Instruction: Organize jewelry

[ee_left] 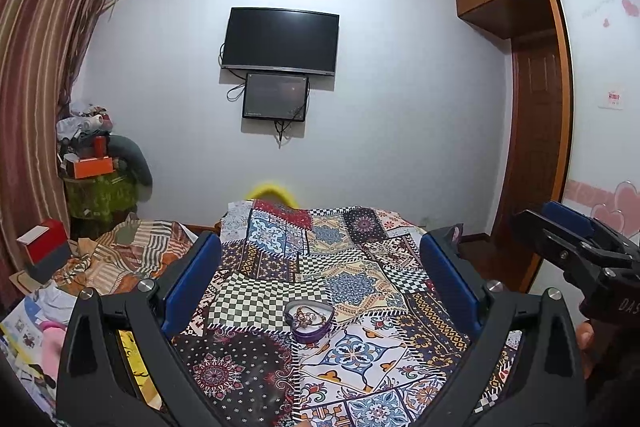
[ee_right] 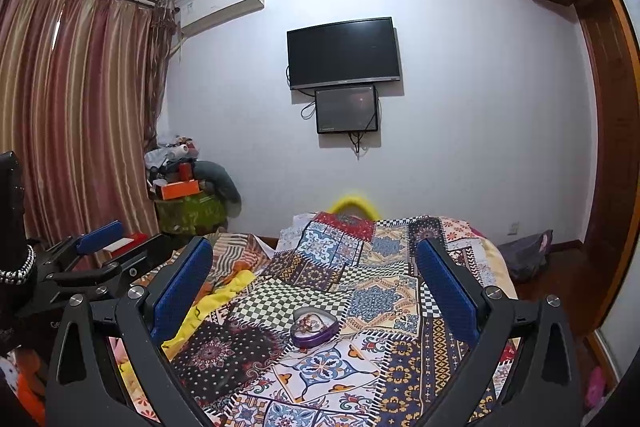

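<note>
A: Counted: one heart-shaped purple tin, lid off, tangled jewelry inside; two grippers.

B: Placed where?

A: On the patchwork bedspread, about mid-width, well short of every edge. Bare cloth all round the tin.

B: Grippers?

A: Left gripper spread wide, holding nothing, tin between and ahead of its fingers. Right gripper likewise parted, empty, above the cloth.

B: Obstacles?

A: Left of the tin, crumpled striped bedding. Beyond, a wall-mounted TV.

A heart-shaped box holding jewelry sits on the patchwork cloth.
</note>
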